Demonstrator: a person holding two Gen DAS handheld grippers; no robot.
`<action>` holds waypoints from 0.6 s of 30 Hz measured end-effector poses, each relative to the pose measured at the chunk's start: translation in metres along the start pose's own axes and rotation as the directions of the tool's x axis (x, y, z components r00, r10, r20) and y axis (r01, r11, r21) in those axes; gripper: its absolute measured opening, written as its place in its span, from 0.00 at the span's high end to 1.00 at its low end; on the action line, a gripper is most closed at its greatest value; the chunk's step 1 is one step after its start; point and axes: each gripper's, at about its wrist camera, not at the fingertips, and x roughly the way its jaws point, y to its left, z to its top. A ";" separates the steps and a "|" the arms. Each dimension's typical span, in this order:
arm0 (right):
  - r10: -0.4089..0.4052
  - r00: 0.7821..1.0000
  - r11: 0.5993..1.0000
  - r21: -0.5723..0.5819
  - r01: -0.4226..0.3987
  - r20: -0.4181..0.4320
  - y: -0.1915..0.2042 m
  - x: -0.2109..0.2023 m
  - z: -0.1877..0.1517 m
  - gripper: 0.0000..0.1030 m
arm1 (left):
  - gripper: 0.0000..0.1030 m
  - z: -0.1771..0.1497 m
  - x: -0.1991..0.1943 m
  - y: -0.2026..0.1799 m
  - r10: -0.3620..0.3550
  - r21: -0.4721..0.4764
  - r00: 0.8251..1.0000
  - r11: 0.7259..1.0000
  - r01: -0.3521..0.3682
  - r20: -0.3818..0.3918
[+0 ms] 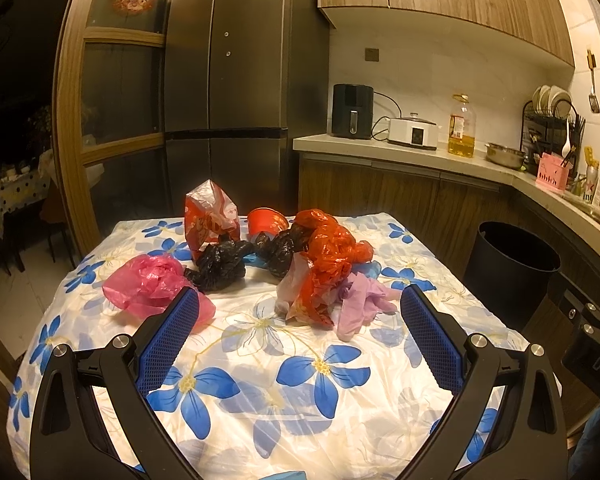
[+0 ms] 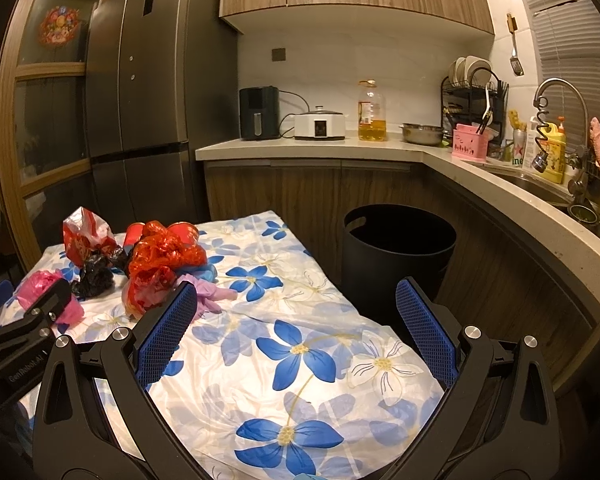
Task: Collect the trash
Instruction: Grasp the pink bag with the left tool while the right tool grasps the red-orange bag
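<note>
Both our left gripper [image 1: 300, 304] and right gripper [image 2: 296, 300] gape wide and empty, so we judge collection unstarted: next, close on the pink bag [image 1: 148, 284] just ahead-left, then carry it to the bin [image 2: 398, 256].

- The left wrist view looks forward from the near edge of the flowered counter [image 1: 260, 360], facing the fridge [image 1: 236, 80].
- The right wrist view sits further right, facing the black bin [image 2: 396, 256].
- Both share the bag pile [image 1: 300, 264], fridge and bin.

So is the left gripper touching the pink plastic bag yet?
Cannot tell. In the left wrist view the left gripper is open, and one finger's tip overlaps the pink plastic bag; no gap or contact shows plainly.
</note>
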 end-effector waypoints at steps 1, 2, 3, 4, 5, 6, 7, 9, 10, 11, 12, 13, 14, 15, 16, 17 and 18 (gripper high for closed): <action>0.005 1.000 1.000 -0.002 -0.005 0.001 0.000 0.003 -0.001 0.05 | 0.06 -0.001 0.001 0.003 0.002 -0.011 1.000 1.000 -0.002 0.004; 0.007 1.000 1.000 -0.004 -0.007 0.003 0.000 0.004 -0.002 0.05 | 0.06 -0.003 0.002 0.006 0.002 -0.018 1.000 1.000 -0.002 0.008; 0.012 1.000 1.000 -0.007 -0.012 0.003 0.001 0.006 -0.004 0.05 | 0.06 -0.005 0.003 0.010 0.003 -0.027 1.000 1.000 -0.002 0.014; 0.024 1.000 1.000 -0.012 -0.024 0.004 0.002 0.010 -0.006 0.05 | 0.06 -0.007 0.004 0.012 0.006 -0.032 1.000 0.999 -0.005 0.020; 0.031 1.000 0.999 -0.016 -0.030 0.005 0.003 0.011 -0.007 0.05 | 0.06 -0.009 0.005 0.016 0.011 -0.039 1.000 0.999 -0.010 0.028; 0.042 0.999 0.999 -0.021 -0.042 0.006 0.005 0.015 -0.008 0.05 | 0.06 -0.012 0.006 0.020 0.016 -0.045 0.999 0.999 -0.014 0.037; 0.050 0.999 0.998 -0.023 -0.050 0.006 0.006 0.017 -0.010 0.05 | 0.06 -0.014 0.009 0.023 0.022 -0.053 0.999 0.998 -0.020 0.040; 0.074 0.997 0.997 -0.027 -0.073 0.003 0.009 0.025 -0.014 0.05 | 0.06 -0.018 0.014 0.030 0.018 -0.071 0.999 0.997 -0.015 0.041; 0.080 0.997 0.996 -0.028 -0.080 0.001 0.010 0.027 -0.015 0.05 | 0.06 -0.021 0.017 0.033 0.015 -0.079 0.999 0.997 -0.012 0.042; 0.095 0.995 0.995 -0.027 -0.095 -0.003 0.012 0.032 -0.017 0.05 | 0.06 -0.024 0.021 0.035 0.018 -0.082 0.999 0.997 -0.015 0.040; 0.106 0.994 0.994 -0.027 -0.106 -0.005 0.014 0.036 -0.019 0.05 | 0.06 -0.026 0.025 0.037 0.025 -0.084 0.999 0.996 -0.022 0.035; 0.111 0.994 0.993 -0.027 -0.111 -0.004 0.015 0.039 -0.020 0.05 | 0.06 -0.029 0.030 0.040 0.030 -0.088 0.999 0.996 -0.028 0.027; 0.121 0.993 0.992 -0.029 -0.121 -0.004 0.018 0.044 -0.022 0.05 | 0.06 -0.031 0.034 0.042 0.033 -0.092 0.999 0.995 -0.031 0.019; 0.136 0.991 0.990 -0.030 -0.136 -0.006 0.020 0.049 -0.024 0.05 | 0.06 -0.033 0.038 0.044 0.038 -0.099 0.999 0.994 -0.036 0.012; 0.156 0.988 0.987 -0.030 -0.156 -0.014 0.023 0.054 -0.026 0.05 | 0.08 -0.034 0.042 0.047 0.047 -0.105 0.999 0.993 -0.046 0.012; 0.179 0.984 0.983 -0.028 -0.179 -0.021 0.026 0.059 -0.026 0.05 | 0.08 -0.035 0.043 0.049 0.057 -0.109 0.998 0.993 -0.055 0.014; 0.200 0.979 0.979 -0.027 -0.201 -0.026 0.029 0.063 -0.027 0.05 | 0.08 -0.037 0.045 0.052 0.074 -0.114 0.997 0.991 -0.071 0.014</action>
